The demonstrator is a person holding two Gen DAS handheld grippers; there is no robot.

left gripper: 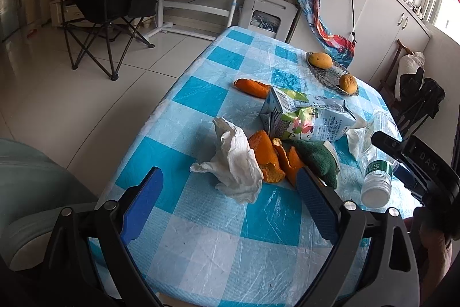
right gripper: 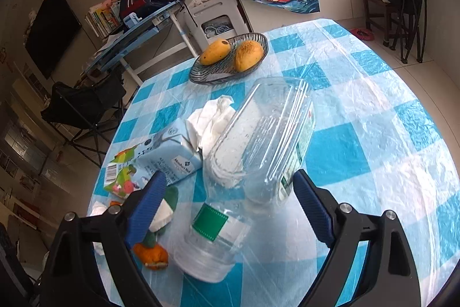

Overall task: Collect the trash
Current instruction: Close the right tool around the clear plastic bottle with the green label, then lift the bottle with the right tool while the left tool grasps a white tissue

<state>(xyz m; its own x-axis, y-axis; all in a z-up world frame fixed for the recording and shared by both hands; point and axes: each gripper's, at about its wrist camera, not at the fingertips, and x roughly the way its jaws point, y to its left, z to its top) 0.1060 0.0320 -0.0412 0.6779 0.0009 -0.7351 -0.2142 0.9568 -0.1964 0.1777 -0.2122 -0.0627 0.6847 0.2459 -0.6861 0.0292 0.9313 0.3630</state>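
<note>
Trash heaped on a blue-checked table: crumpled tissue between the wide-open, empty left gripper, beside orange peel and milk carton. Clear bottle lying between the right gripper, spread wide, pads apart from it.

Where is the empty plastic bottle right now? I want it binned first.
The plastic bottle lies on its side on the checked table, between the right gripper's open jaws, with the milk carton and a crumpled tissue to its left.
</note>
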